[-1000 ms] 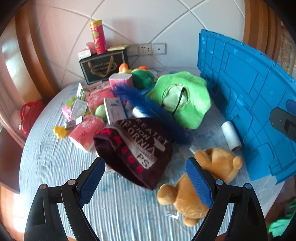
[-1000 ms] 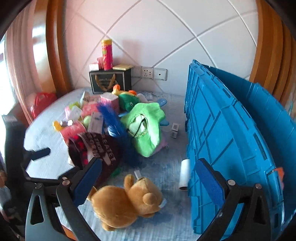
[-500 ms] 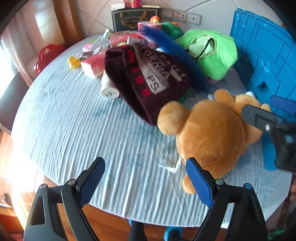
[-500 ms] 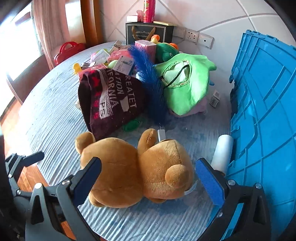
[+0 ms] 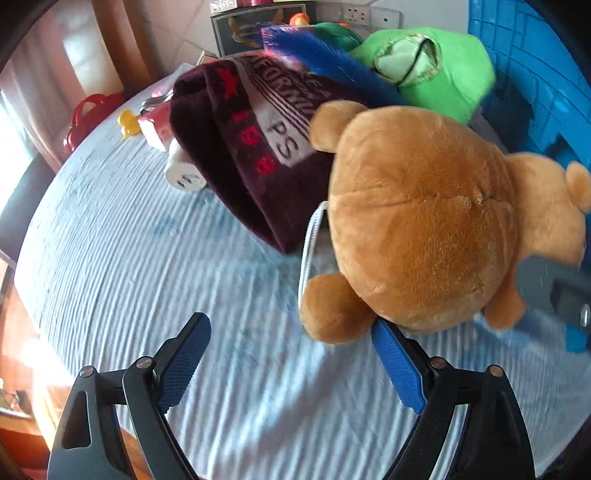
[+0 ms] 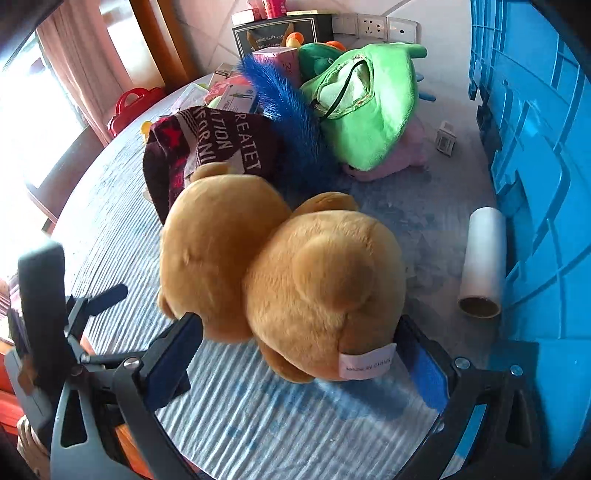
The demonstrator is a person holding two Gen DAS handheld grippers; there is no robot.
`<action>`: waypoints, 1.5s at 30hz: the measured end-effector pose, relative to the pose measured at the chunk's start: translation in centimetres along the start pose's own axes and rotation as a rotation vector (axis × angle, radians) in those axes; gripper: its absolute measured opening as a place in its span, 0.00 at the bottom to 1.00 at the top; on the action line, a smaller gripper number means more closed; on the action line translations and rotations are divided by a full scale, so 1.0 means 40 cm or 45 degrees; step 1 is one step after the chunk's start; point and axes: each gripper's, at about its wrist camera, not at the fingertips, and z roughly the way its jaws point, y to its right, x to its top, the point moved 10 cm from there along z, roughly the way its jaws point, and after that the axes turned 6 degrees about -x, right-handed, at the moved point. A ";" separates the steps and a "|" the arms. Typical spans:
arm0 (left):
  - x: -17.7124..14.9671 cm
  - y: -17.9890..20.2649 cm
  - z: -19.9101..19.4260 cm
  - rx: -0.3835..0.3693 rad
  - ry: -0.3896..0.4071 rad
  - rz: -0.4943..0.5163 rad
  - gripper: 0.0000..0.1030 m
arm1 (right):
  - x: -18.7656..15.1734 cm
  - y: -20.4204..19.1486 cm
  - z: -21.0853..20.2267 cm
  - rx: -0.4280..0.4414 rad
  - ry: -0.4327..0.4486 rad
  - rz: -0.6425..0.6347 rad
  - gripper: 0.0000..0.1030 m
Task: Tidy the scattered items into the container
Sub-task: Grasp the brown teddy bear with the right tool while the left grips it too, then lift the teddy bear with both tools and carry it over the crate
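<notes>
A brown teddy bear (image 5: 424, 229) lies on the pale blue tablecloth, also in the right wrist view (image 6: 288, 273). My right gripper (image 6: 299, 354) is open, its jaws on either side of the bear's near end. My left gripper (image 5: 291, 362) is open and empty, its right finger just under the bear's foot. Behind the bear lie a maroon knit hat (image 5: 240, 144), a blue feather (image 6: 284, 110) and a green plush (image 6: 369, 107). The blue crate (image 6: 535, 147) stands at the right.
A white roll (image 6: 484, 258) lies against the crate wall. Small boxes, a yellow duck (image 5: 127, 122) and a black gift bag (image 6: 280, 35) crowd the far side. A red basket (image 6: 129, 103) sits beyond the left table edge. The near table edge is close below both grippers.
Both grippers have moved in closer to the bear, which now fills much more of both views. The right gripper's jaws now flank the bear. Both stay open.
</notes>
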 end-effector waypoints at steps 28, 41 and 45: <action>0.123 0.182 0.053 -0.350 0.301 0.556 0.71 | 0.048 0.064 0.055 -0.127 0.414 0.183 1.00; 0.184 0.161 -0.147 -0.313 0.474 0.575 0.66 | 0.094 -0.010 -0.058 -0.133 0.489 0.084 0.85; 0.173 0.128 -0.147 -0.303 0.405 0.560 0.72 | 0.082 -0.007 -0.025 -0.108 0.327 0.149 0.84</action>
